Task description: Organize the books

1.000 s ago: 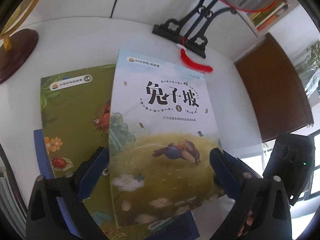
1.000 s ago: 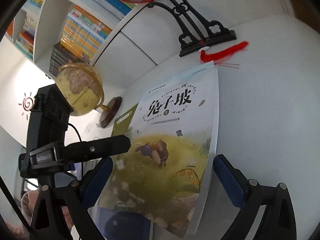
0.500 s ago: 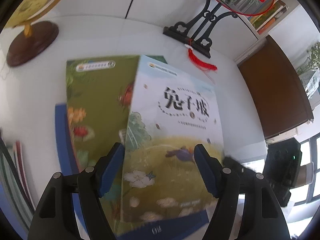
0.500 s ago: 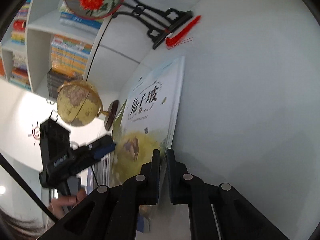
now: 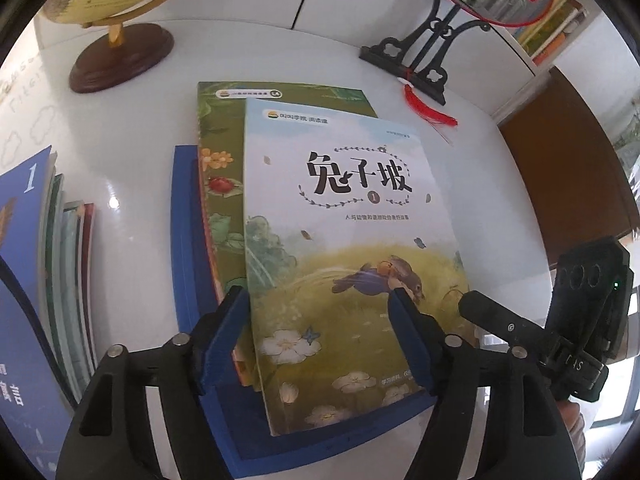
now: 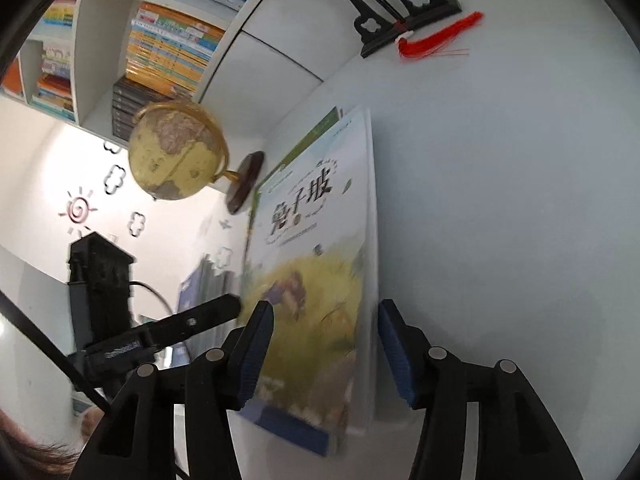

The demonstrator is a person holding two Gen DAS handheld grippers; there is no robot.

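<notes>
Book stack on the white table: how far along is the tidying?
Done: three books are piled, the rabbit book on the green book on the blue book. In hand: neither gripper grips anything; the left gripper hovers open over the pile, and the right gripper has its jaws opening around the rabbit book's edge. Left: the edges are staggered and need squaring; more books wait at the left.

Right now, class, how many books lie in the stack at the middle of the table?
3: the rabbit book on top, the green ladybird book beneath, the blue book at the bottom. Others may be hidden underneath.
</notes>
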